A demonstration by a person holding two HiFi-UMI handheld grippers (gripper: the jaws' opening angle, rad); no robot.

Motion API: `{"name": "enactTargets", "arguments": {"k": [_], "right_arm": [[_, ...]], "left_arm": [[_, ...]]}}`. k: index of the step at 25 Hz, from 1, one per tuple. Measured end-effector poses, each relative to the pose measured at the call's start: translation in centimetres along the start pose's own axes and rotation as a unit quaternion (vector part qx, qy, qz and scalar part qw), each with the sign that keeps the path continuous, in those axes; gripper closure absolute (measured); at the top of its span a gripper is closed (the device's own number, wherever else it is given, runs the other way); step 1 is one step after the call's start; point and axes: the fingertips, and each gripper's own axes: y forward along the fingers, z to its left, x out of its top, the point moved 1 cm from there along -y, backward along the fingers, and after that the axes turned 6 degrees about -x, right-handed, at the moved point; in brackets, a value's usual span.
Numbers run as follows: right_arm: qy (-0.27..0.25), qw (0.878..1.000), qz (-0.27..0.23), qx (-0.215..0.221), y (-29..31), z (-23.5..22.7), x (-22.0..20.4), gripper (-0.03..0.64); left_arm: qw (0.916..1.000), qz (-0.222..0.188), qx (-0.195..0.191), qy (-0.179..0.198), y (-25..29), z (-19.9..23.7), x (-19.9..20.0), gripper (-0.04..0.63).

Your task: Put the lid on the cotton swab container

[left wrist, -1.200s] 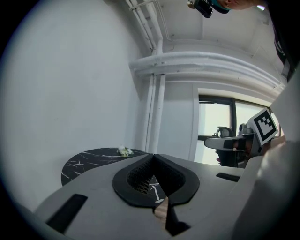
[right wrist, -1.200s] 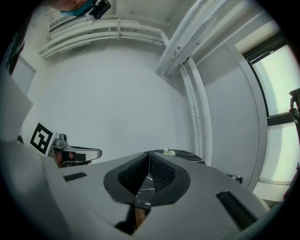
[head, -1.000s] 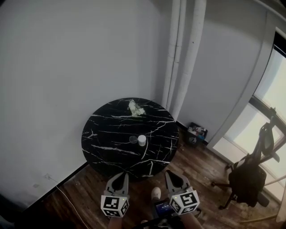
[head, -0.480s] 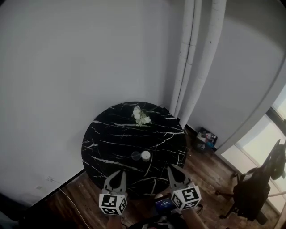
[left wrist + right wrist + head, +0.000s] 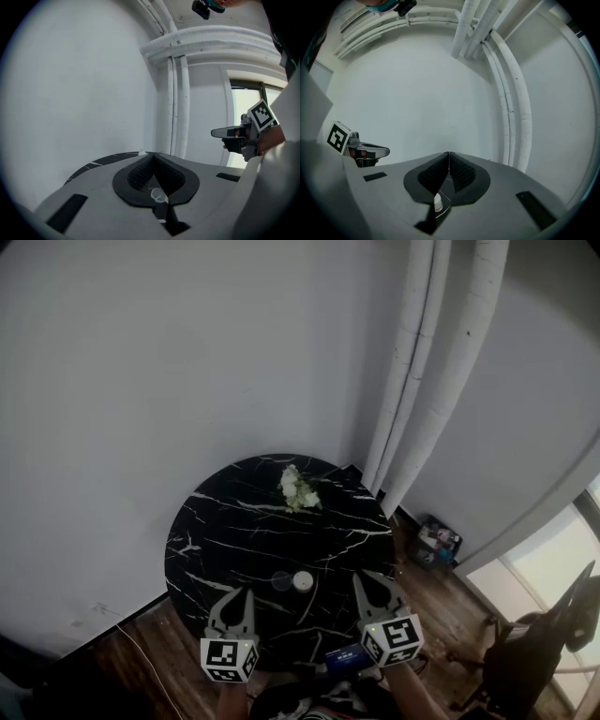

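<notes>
we judge the task not yet begun: lid [image 5: 281,579] lies on the table [image 5: 216,531] just beside the container [image 5: 302,581], left gripper [image 5: 234,604] and right gripper [image 5: 377,592] hover over the near edge, jaws of both closed together on nothing; pickup and capping remain.

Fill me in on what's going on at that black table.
A person holds a gripper in each hand over the near edge of the round black table. The left gripper and right gripper both have their jaws shut on nothing. The white cotton swab container stands on the table, its clear lid lying beside it on the left. Neither is touched. White flowers lie at the far side.
</notes>
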Motion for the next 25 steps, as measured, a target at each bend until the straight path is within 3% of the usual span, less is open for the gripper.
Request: {"name": "enactTargets", "arguments": {"k": [7, 14, 25], "right_arm": [[0.008, 1.0, 0.02, 0.01, 1.4, 0.0, -1.4, 0.598], [0.005, 0.999, 0.03, 0.023, 3.9, 0.5, -1.5, 0.598], [0.014, 0.998, 0.056, 0.023, 5.7, 0.3, -3.1, 0.599]], "left_arm": [[0.9997, 0.008, 0.016, -0.018, 0.4, 1.2, -0.9, 0.58], [0.9998, 0.01, -0.009, -0.014, 3.2, 1.7, -0.5, 0.58], [0.9994, 0.02, -0.015, -0.025, 5.4, 2.8, -1.0, 0.58]]}}
